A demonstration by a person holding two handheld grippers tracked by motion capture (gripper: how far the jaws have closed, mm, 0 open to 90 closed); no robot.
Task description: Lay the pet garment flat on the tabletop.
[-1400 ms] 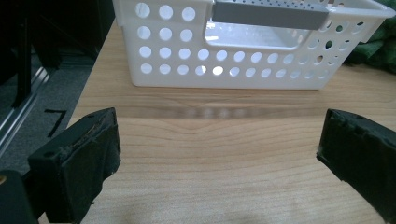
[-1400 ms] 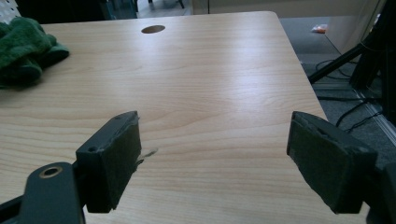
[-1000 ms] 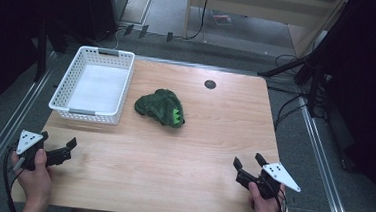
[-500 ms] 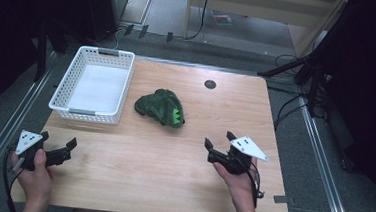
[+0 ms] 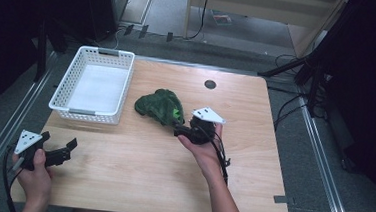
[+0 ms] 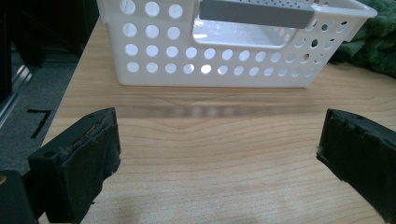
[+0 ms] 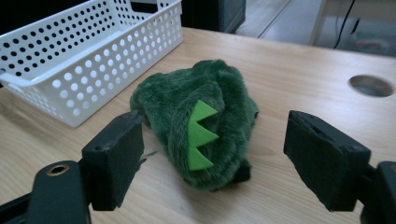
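Moved since a second ago: right gripper [image 5: 182,129], carried from the near right corner of the table [image 5: 250,190] up to the near side of the green plush toy [image 5: 159,105]; left gripper [image 5: 58,147] unchanged in place.

Meaning for the work: judged an approach to a pickup, with the toy lined up between the right jaws but not yet gripped.

Left gripper: well to the near left of the toy, by the table's near left corner, held in the left hand [image 5: 33,175]; jaws spread wide with bare wood between them in the left gripper view; pointed at the near end wall of the white basket [image 6: 215,56].

White basket: just left of the toy, apart from it, nothing in it as far as the high view shows.

Green plush toy: on the wood at mid table, dark green fur with a row of bright green felt spikes [image 7: 201,135] facing the right gripper.

Right gripper: just short of the toy, jaws spread wider than the toy's near end, pads not touching the fur.

Round hole [image 5: 210,84]: beyond the toy, to its far right.

Next move, as a guess: forward a little, then a close on the fur.
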